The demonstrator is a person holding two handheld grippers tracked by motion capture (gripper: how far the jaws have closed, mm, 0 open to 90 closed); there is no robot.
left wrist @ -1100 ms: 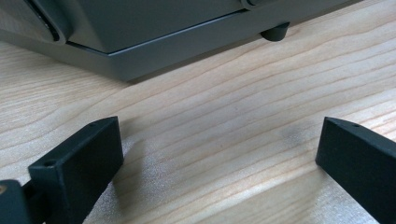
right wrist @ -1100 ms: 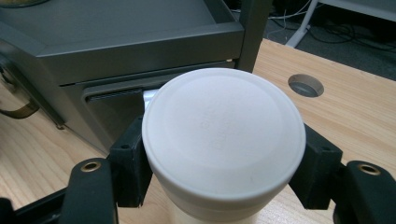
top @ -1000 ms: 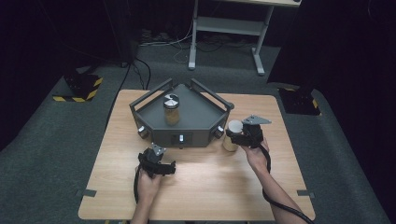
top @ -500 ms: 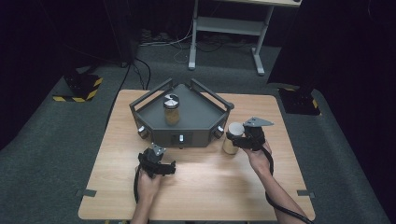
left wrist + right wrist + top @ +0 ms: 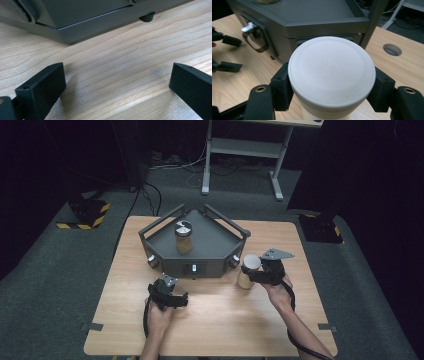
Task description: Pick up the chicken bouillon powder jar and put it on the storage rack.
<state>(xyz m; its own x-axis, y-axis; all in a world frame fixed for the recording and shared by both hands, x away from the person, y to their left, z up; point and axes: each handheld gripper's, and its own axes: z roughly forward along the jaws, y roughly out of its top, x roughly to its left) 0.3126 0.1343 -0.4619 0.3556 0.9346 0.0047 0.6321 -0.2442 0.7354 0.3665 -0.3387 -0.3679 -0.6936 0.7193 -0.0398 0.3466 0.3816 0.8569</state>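
Gripping: right gripper (image 5: 332, 87) clamps the white-lidded jar (image 5: 248, 271), jaws pressing either side just under the lid (image 5: 331, 71).
Place: jar stands on the wooden table (image 5: 225, 320), just beside the grey tray's (image 5: 215, 251) front right corner.
Idle claw: left gripper (image 5: 167, 296) rests low over the table, jaws wide apart, nothing between them.
Neighbour: second jar (image 5: 183, 237) stands inside the tray.
Handling: likely rigid, smooth-walled and slippery, moderately heavy with filling; possibly breakable.
Hold: below the lid's overhang, keeping it upright.
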